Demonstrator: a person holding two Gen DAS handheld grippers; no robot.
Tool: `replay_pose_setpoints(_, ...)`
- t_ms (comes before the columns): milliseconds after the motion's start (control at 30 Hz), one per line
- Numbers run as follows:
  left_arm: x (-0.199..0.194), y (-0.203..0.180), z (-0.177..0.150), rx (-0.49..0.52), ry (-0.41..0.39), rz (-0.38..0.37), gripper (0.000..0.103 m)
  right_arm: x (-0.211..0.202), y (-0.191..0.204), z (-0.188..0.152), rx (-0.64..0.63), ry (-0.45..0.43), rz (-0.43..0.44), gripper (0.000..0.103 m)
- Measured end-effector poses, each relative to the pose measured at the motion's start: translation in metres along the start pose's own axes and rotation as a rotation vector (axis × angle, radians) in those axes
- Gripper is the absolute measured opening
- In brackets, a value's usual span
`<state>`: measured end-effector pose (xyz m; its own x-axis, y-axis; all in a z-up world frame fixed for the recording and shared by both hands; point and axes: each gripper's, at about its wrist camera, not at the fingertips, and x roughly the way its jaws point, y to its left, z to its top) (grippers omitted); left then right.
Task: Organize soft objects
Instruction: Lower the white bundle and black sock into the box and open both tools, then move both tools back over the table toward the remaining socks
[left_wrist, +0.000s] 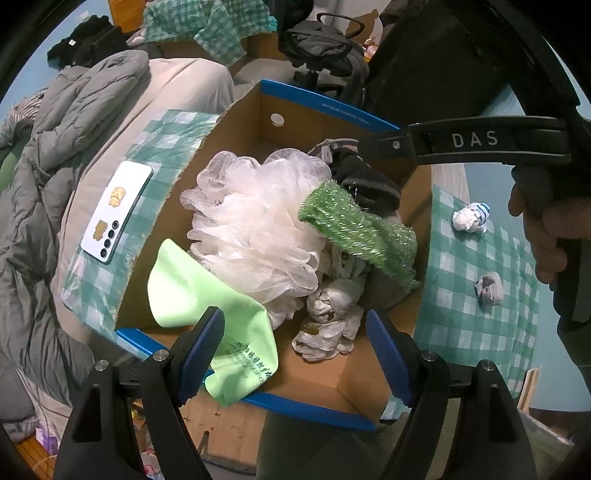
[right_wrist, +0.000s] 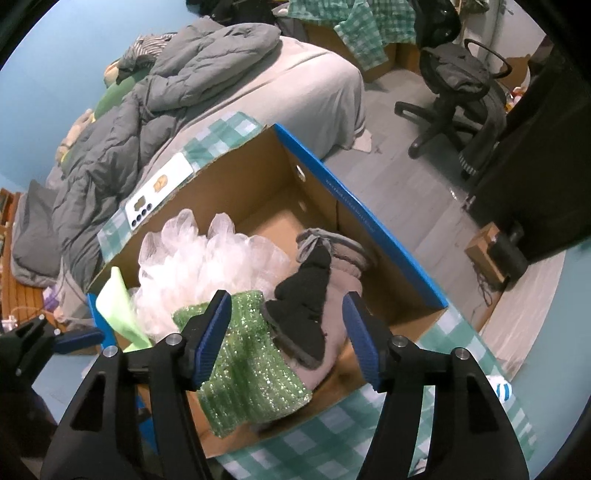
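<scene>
Several soft items — white mesh pouf (left_wrist: 255, 221), glittery green sponge (left_wrist: 354, 225) — already sit in the blue-rimmed cardboard box (left_wrist: 321, 99); two balled socks (left_wrist: 471, 218) remain on the checked cloth. Both grippers — left gripper (left_wrist: 295, 354), right gripper (right_wrist: 286, 332) — gape wide, empty.

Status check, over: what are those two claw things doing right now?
Left gripper open, empty, above cardboard box. Right gripper open over sparkly green scrubber. Two balled socks on checked cloth outside. Nothing blocking.
</scene>
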<state>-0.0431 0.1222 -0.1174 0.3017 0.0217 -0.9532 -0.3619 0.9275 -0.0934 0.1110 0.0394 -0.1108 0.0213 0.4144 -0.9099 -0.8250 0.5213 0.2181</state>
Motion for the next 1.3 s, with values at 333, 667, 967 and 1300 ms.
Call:
replay_pose_setpoints(333, -0.008, -0.008, 0.002, 0.019, -0.021, 0.0, 0.08, -0.019, -0.009, -0.012, 0.039, -0.022, -0.017, 0.063)
replay_pose_setpoints(667, -0.015, -0.023, 0.008, 0.041, -0.042, -0.007, 0.08, -0.044, -0.023, -0.039, 0.088, -0.046, -0.058, 0.064)
replay_pose_setpoints(967, -0.016, -0.046, 0.014, 0.081, -0.048, -0.018, 0.08, -0.068, -0.044, -0.065, 0.156, -0.07, -0.09, 0.065)
replay_pose_setpoints(1300, -0.016, -0.079, 0.021, 0.147, -0.056, -0.034, 0.081, -0.085, -0.071, -0.096, 0.237, -0.081, -0.116, 0.065)
